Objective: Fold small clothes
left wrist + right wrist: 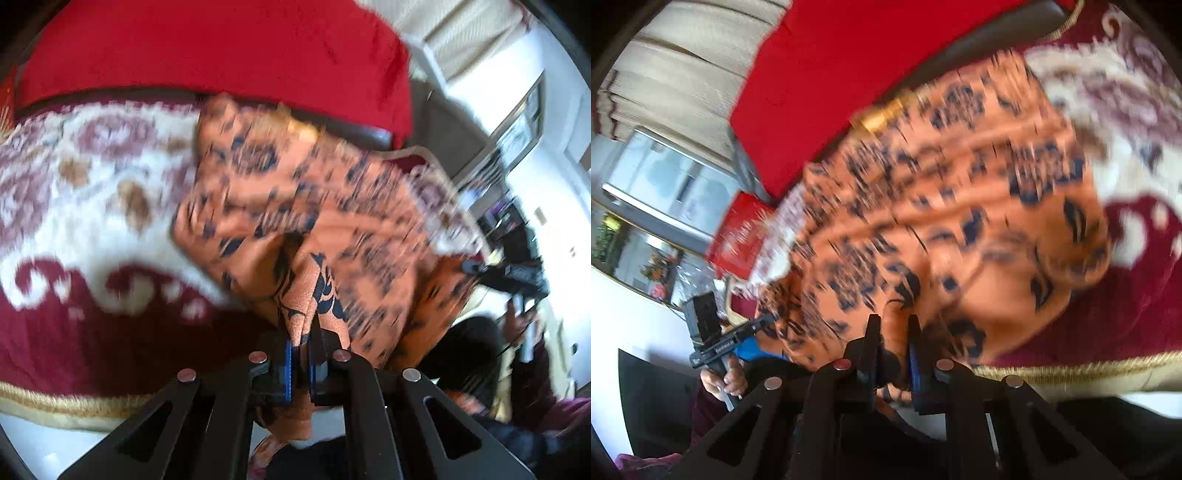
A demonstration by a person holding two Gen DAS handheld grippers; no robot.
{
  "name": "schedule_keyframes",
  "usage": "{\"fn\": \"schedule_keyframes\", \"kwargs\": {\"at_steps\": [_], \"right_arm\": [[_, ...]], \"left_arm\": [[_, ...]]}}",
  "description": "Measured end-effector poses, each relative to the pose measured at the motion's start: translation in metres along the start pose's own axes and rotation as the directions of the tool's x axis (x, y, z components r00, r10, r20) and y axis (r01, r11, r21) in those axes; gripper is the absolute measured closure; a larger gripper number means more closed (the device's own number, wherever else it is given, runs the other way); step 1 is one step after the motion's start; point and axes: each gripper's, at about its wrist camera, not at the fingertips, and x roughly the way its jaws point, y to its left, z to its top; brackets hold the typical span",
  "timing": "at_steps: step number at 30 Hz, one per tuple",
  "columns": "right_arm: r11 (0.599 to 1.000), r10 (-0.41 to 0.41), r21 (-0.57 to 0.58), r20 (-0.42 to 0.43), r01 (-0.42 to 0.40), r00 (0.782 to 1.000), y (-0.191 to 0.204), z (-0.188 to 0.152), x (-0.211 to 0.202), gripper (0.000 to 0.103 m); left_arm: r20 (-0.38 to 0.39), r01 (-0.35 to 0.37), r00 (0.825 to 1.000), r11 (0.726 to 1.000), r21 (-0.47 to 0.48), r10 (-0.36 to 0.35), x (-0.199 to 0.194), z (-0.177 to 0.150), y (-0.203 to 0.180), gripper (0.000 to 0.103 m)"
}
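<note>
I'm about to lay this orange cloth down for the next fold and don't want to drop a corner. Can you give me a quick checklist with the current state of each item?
1. Left tool pinching the orange patterned cloth: ok, fabric sits between its blue pads.
2. Right tool pinching the cloth: ok, fabric is bunched between its fingers.
3. Cloth spread flat between the two tools: not ok, it hangs creased and bunched.
4. Landing spot on the red and cream rug: ok, bare rug shows beside the cloth.
5. Edges aligned for the fold: cannot tell, both views are motion-blurred.
</note>
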Motion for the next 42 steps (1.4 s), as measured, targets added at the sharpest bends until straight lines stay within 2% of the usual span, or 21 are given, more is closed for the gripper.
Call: {"fn": "schedule_keyframes", "kwargs": {"at_steps": [5, 8, 10, 12, 14, 17, 19, 20, 21, 22, 23, 25, 28, 31, 34, 37, 38, 39, 40, 41, 42], "right_arm": [[0.999, 0.052, 0.001, 0.166, -0.053, 0.985, 0.004, 0.039, -0.037, 0.091], [0.997, 0.050, 0.041, 0.260, -0.063, 0.964, -0.012, 0.072, -0.053, 0.091], [0.995, 0.001, 0.098, 0.241, -0.025, 0.971, -0.023, 0.092, -0.053, 0.091], [0.994, -0.026, 0.111, 0.165, 0.008, 0.986, -0.026, 0.101, -0.047, 0.087], [0.995, -0.041, 0.093, 0.084, 0.033, 0.996, -0.024, 0.096, -0.043, 0.087], [0.989, -0.126, 0.086, 0.034, 0.123, 0.991, -0.029, 0.067, -0.047, 0.085], [0.984, -0.135, 0.122, 0.032, 0.130, 0.990, -0.042, 0.044, -0.055, 0.075], [0.979, -0.126, 0.164, 0.043, 0.117, 0.991, -0.053, 0.027, -0.060, 0.054], [0.973, -0.122, 0.206, 0.056, 0.108, 0.991, -0.062, 0.013, -0.063, 0.020], [0.966, -0.120, 0.238, 0.072, 0.099, 0.990, -0.068, -0.001, -0.065, 0.013], [0.960, -0.106, 0.271, 0.099, 0.076, 0.989, -0.077, -0.017, -0.065, 0.012], [0.952, -0.090, 0.299, 0.089, 0.059, 0.992, -0.087, -0.037, -0.058, 0.012], [0.938, -0.133, 0.331, 0.067, 0.104, 0.989, -0.105, -0.064, -0.034, 0.012], [0.917, -0.087, 0.392, 0.033, 0.067, 0.996, -0.123, -0.079, -0.003, 0.012], [0.901, -0.075, 0.428, -0.001, 0.068, 0.997, -0.132, -0.091, 0.022, 0.012], [0.902, -0.050, 0.431, 0.027, 0.034, 0.998, -0.129, -0.097, 0.038, 0.014], [0.914, -0.037, 0.406, 0.028, 0.023, 0.999, -0.124, -0.097, 0.043, 0.023], [0.926, -0.024, 0.377, 0.037, 0.008, 0.999, -0.119, -0.097, 0.044, 0.043], [0.932, -0.014, 0.363, 0.041, -0.002, 0.999, -0.117, -0.096, 0.045, 0.056], [0.937, -0.008, 0.349, 0.028, -0.002, 1.000, -0.114, -0.096, 0.046, 0.078], [0.939, -0.018, 0.342, 0.012, 0.013, 1.000, -0.112, -0.096, 0.045, 0.086]], "left_arm": [[0.111, 0.059, 0.992, 0.997, -0.059, -0.053, -0.024, 0.061, -0.002, 0.097], [0.138, 0.034, 0.990, 0.997, -0.073, -0.023, -0.020, 0.094, 0.001, 0.097], [0.144, 0.041, 0.989, 0.994, -0.099, -0.026, -0.012, 0.107, 0.006, 0.097], [0.144, 0.056, 0.989, 0.992, -0.110, -0.040, -0.004, 0.109, 0.008, 0.097], [0.140, 0.055, 0.989, 0.993, -0.104, -0.040, 0.001, 0.103, 0.008, 0.097], [0.125, 0.055, 0.991, 0.991, -0.119, -0.041, 0.005, 0.091, 0.012, 0.097], [0.119, 0.044, 0.992, 0.991, -0.128, -0.028, 0.003, 0.083, 0.016, 0.097], [0.120, 0.045, 0.992, 0.990, -0.134, -0.029, 0.000, 0.081, 0.018, 0.097], [0.122, 0.046, 0.992, 0.989, -0.138, -0.030, -0.003, 0.079, 0.019, 0.097], [0.124, 0.047, 0.992, 0.989, -0.141, -0.030, -0.005, 0.077, 0.020, 0.097], [0.124, 0.047, 0.992, 0.989, -0.142, -0.029, -0.007, 0.076, 0.020, 0.097], [0.127, 0.033, 0.992, 0.991, -0.133, -0.016, -0.011, 0.073, 0.016, 0.097], [0.128, 0.015, 0.992, 0.993, -0.120, 0.000, -0.015, 0.071, 0.010, 0.097], [0.131, 0.010, 0.991, 0.993, -0.117, 0.005, -0.020, 0.068, 0.006, 0.097], [0.134, 0.007, 0.991, 0.994, -0.109, 0.008, -0.026, 0.067, 0.004, 0.097], [0.126, -0.003, 0.992, 0.994, -0.113, 0.017, -0.027, 0.067, 0.007, 0.097], [0.125, -0.003, 0.992, 0.993, -0.117, 0.018, -0.026, 0.067, 0.008, 0.097], [0.125, -0.003, 0.992, 0.993, -0.122, 0.018, -0.026, 0.066, 0.010, 0.097], [0.126, -0.002, 0.992, 0.992, -0.124, 0.017, -0.026, 0.066, 0.011, 0.097], [0.125, -0.001, 0.992, 0.992, -0.128, 0.017, -0.025, 0.066, 0.012, 0.097], [0.123, -0.001, 0.992, 0.992, -0.129, 0.017, -0.025, 0.066, 0.013, 0.097]]}}
